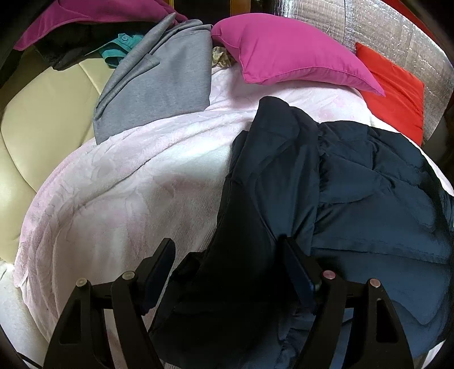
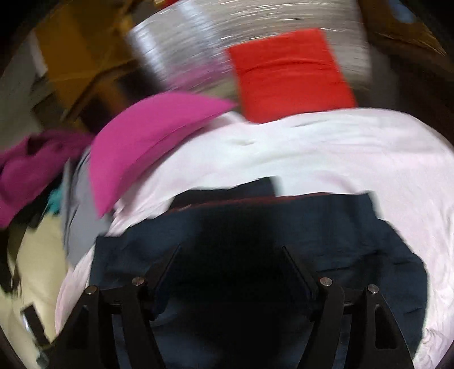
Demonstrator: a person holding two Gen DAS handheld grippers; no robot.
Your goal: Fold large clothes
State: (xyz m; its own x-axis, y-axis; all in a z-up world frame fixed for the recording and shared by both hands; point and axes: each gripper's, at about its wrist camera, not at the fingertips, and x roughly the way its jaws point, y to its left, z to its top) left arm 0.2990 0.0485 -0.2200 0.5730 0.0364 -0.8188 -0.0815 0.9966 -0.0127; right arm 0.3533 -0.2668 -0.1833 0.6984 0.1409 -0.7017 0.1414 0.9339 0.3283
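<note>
A dark navy quilted jacket (image 1: 354, 184) lies partly folded on a pale pink blanket (image 1: 127, 184). My left gripper (image 1: 227, 249) is open, its fingers wide apart over the jacket's left edge, with dark fabric lying between them. In the right wrist view, which is blurred, the same jacket (image 2: 255, 227) fills the lower middle. My right gripper (image 2: 231, 252) is open above the jacket, with dark cloth under and between its fingers.
A magenta pillow (image 1: 283, 51) and a red pillow (image 1: 397, 90) lie at the far end against a silver foil wall (image 1: 383, 25). A grey garment (image 1: 159, 79) and other clothes are piled at far left by a cream seat (image 1: 37, 122).
</note>
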